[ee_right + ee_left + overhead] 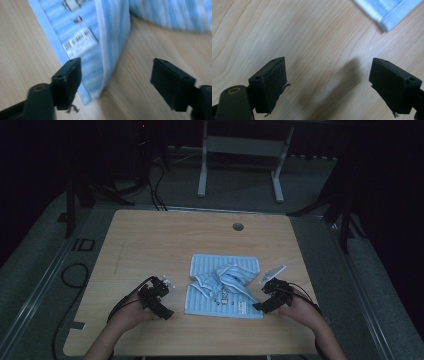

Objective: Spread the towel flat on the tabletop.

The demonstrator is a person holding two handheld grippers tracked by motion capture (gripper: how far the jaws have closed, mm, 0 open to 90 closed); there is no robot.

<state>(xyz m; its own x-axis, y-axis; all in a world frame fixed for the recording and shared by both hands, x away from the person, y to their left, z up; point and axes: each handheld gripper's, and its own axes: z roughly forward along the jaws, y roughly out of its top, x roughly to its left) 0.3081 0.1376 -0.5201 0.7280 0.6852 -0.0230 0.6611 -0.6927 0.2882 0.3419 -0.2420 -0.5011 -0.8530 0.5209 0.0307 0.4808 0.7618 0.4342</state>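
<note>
High view | towel [222, 287] crumpled on table [150, 240] | left gripper [166, 312], right gripper [256, 307] released

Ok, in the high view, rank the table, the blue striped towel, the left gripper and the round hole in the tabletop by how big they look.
1. table
2. blue striped towel
3. left gripper
4. round hole, smallest, though it lies farther from the camera, which shrinks it somewhat.

A white barcode label [79, 42] sits on the striped cloth [112, 37]; its print is unreadable.
</note>
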